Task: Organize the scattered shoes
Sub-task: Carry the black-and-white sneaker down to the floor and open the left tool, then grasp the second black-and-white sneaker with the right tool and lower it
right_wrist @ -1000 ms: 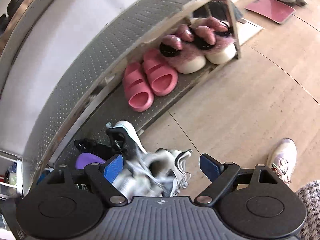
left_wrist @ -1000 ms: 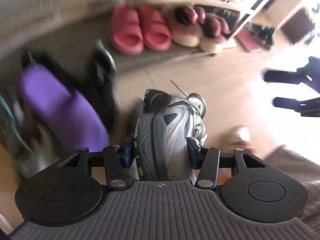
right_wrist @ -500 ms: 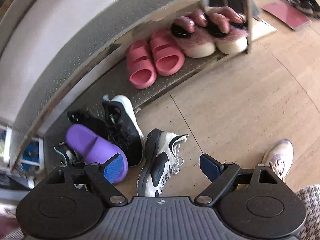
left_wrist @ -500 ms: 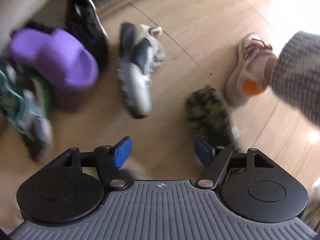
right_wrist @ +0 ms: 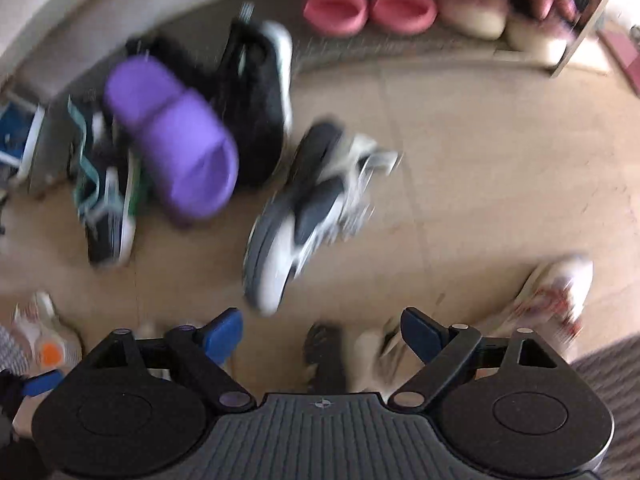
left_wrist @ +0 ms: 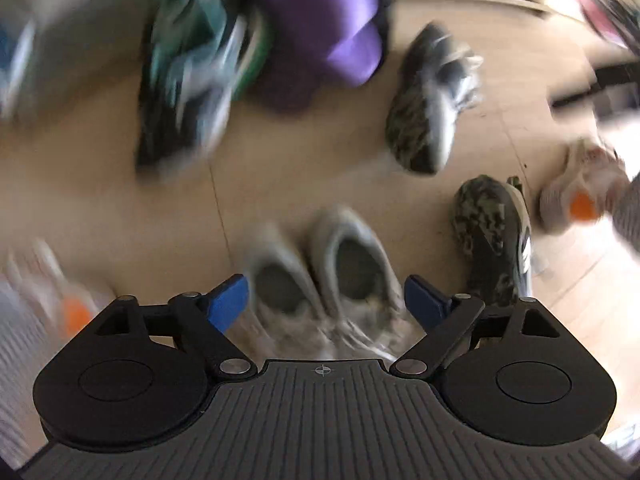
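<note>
Left gripper (left_wrist: 326, 300) released, straddling grey shoe pair (left_wrist: 324, 276), heels toward camera, long axes running forward; right gripper (right_wrist: 322, 330) released, farther.

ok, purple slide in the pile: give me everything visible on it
The purple slide is a one-piece, matte, foam-like sandal with a wide rounded strap and open toe. It lies on top of the shoe pile on the floor near the shoe rack, tilted, toe end toward the camera in the right wrist view. It rests partly over the teal-and-black sneaker and against the black sneaker. The grey-and-white sneaker lies beside it, apart. Neither gripper touches it. Motion blur hides finer detail.
</note>
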Available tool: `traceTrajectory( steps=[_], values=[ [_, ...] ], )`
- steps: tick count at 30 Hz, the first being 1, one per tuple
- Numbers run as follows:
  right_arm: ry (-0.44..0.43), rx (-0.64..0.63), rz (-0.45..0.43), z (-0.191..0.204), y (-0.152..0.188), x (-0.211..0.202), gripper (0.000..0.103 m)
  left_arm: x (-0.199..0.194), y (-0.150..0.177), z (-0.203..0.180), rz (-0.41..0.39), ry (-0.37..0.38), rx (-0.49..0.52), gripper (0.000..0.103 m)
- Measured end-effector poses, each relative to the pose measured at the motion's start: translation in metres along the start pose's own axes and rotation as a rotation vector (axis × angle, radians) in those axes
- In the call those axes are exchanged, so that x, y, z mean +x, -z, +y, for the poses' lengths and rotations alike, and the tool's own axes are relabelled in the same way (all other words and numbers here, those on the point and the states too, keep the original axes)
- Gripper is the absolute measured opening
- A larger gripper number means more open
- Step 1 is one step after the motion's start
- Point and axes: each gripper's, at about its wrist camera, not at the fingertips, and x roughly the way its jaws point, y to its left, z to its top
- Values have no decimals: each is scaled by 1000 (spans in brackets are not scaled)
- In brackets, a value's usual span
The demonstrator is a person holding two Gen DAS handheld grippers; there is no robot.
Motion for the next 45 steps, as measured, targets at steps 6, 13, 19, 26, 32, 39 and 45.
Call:
traceTrajectory(
  steps=[6,13,19,26,32,39,45],
  values=[
    [114,104,52,-26,34,56,86,1,-8,-8,-20,-3,167,89],
    [136,173,86,-53,48,95,84,30,-18,-5,43,4,142,89],
    [-335,110,347,-20,49,118,32,37,-25,-4,40,-5,125,89],
    [-127,-47,127,-1,47,96,75,35,-19,-2,14,-9,149,89],
    [31,117,87,-52,48,109,74,39,-19,-12,16,12,189,89],
    [-45,64,102,-43,49,135,83,42,-20,-13,-4,-26,216,89],
    [-246,-204,321,32,59,146,74,44,-19,-10,-4,-21,213,89]
  ],
)
